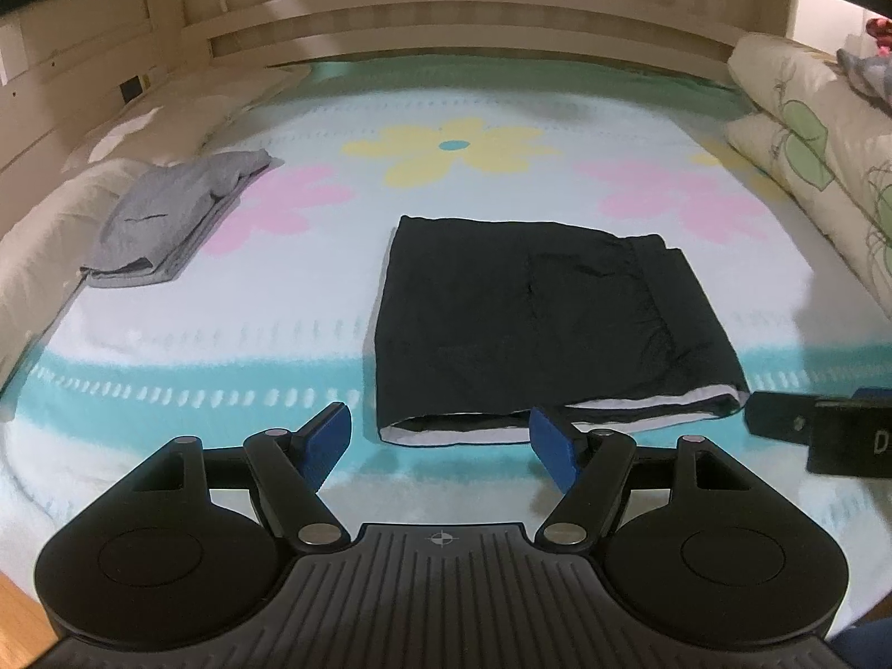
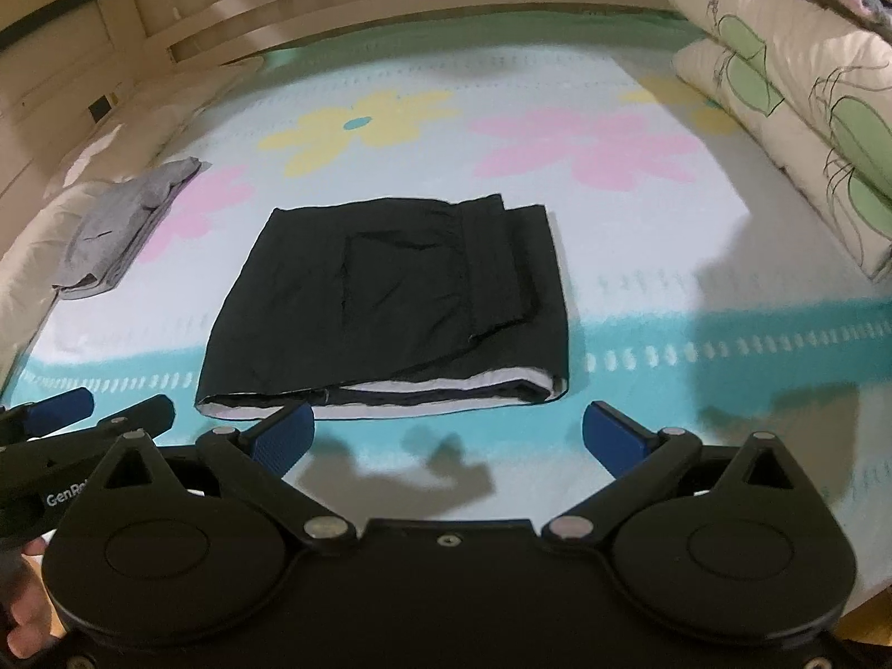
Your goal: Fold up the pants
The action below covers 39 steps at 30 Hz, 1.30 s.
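Note:
The black pants (image 1: 535,323) lie folded into a flat rectangle on the flowered bed cover (image 1: 457,145), with white lining showing along the near edge. They also show in the right wrist view (image 2: 390,301). My left gripper (image 1: 440,435) is open and empty, just short of the pants' near edge. My right gripper (image 2: 446,435) is open and empty, also just in front of that edge. The right gripper appears at the right edge of the left wrist view (image 1: 825,429); the left one appears at the left of the right wrist view (image 2: 61,418).
A folded grey garment (image 1: 167,217) lies at the left of the bed, seen too in the right wrist view (image 2: 122,223). Stacked pillows with green print (image 1: 819,150) line the right side. A wooden headboard (image 1: 446,17) stands behind.

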### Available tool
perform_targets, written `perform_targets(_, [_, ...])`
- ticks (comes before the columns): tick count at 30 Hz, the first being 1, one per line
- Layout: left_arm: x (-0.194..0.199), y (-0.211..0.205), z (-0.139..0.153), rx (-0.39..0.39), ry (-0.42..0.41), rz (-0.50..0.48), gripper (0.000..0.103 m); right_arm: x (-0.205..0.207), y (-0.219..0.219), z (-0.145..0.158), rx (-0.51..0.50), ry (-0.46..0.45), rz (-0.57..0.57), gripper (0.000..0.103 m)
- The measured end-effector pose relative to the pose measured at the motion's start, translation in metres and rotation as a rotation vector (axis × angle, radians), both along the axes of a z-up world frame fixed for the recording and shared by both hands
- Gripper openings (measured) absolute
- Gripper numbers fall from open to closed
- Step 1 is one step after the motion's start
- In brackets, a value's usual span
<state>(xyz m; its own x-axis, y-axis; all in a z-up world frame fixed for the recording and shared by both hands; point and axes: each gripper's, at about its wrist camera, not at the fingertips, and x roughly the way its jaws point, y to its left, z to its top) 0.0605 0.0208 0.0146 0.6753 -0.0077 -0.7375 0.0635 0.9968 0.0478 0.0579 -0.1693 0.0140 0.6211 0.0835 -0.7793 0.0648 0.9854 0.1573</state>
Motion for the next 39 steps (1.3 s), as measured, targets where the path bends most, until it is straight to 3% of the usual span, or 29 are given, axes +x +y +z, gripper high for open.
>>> perform_targets(12, [0.0058,0.0014,-0.0042,-0.022,0.031,0.022,0.069,0.0004,0.0058,-0.0033,0.017,0.023,-0.001,0.102])
perform_targets(23, [0.0056,0.0007,-0.0057,0.003,0.032,0.024,0.069,0.0004,0.0047,-0.0053,0.021,0.029,-0.007,0.102])
perform_targets(39, [0.0046,0.0012,-0.0064,0.021,0.032,0.022,0.069,-0.0012,0.0079,-0.0049,-0.06,0.006,-0.027,0.102])
